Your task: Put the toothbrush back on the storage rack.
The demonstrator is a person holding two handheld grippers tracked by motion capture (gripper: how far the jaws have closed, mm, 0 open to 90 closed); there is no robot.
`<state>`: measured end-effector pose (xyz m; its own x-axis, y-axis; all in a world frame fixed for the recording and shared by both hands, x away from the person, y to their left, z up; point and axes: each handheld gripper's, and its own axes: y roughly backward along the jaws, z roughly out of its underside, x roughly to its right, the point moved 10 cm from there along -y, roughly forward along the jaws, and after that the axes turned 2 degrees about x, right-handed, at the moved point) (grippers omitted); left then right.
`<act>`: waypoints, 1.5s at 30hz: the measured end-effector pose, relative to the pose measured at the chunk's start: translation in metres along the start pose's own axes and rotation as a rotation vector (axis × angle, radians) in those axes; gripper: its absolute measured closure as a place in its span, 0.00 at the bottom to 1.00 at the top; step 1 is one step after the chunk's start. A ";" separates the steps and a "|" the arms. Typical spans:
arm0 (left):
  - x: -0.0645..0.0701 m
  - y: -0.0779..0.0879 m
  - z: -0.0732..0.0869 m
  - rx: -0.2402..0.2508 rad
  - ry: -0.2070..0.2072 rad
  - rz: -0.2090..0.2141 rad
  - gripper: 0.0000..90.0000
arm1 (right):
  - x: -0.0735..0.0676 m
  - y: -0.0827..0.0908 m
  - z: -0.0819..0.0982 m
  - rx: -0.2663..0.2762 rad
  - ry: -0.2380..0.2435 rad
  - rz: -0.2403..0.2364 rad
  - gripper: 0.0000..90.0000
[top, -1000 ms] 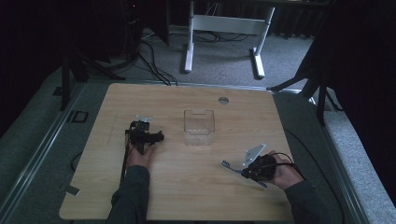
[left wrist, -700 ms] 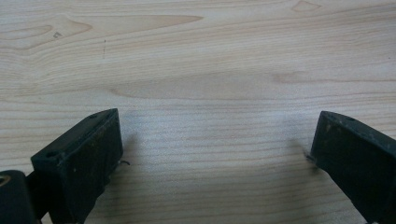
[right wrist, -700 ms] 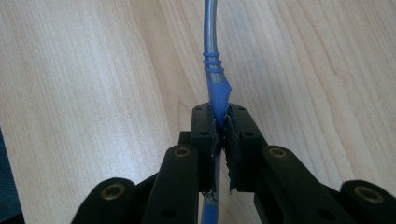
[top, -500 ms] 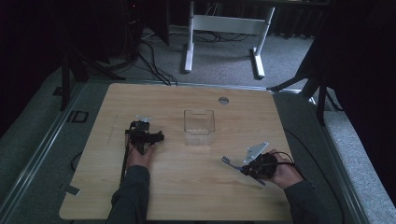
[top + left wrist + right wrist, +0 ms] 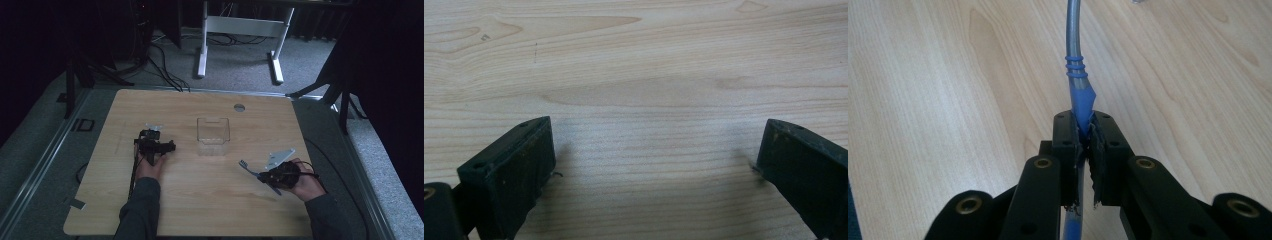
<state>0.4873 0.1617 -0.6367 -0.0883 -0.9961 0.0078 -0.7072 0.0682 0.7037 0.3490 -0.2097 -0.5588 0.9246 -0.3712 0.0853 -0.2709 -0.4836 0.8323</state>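
My right gripper (image 5: 264, 177) is near the table's front right and is shut on the blue handle of a fork (image 5: 245, 165). The fork's head points left, toward the table's middle. In the right gripper view the jaws pinch the blue handle (image 5: 1081, 100), and the metal shaft runs away from them over the wood. My left gripper (image 5: 152, 135) rests on the table at the left. Its jaws stand wide open, and in the left gripper view (image 5: 654, 145) only bare wood lies between them. A clear plastic container (image 5: 212, 135) stands at the table's middle, between the two grippers.
The wooden table (image 5: 200, 205) has a round cable hole (image 5: 239, 107) near its far edge. A white desk frame (image 5: 240, 30) and cables lie on the carpet beyond. A cable trails from each gripper toward the front edge.
The right gripper with the fork has shifted only very slightly. The left gripper has not moved.
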 end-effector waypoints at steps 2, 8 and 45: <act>0.000 0.000 0.000 0.000 0.001 0.000 0.03 | 0.001 0.001 -0.001 0.005 -0.004 0.007 0.91; 0.000 0.000 0.000 0.000 0.000 0.000 0.03 | 0.003 0.002 -0.005 0.036 -0.016 0.023 0.91; 0.000 0.000 0.000 0.000 0.000 0.000 0.03 | 0.017 0.011 -0.026 0.175 -0.088 0.101 0.91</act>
<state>0.4874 0.1617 -0.6367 -0.0886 -0.9960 0.0080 -0.7072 0.0686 0.7037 0.3683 -0.2005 -0.5341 0.8658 -0.4883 0.1091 -0.4102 -0.5680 0.7136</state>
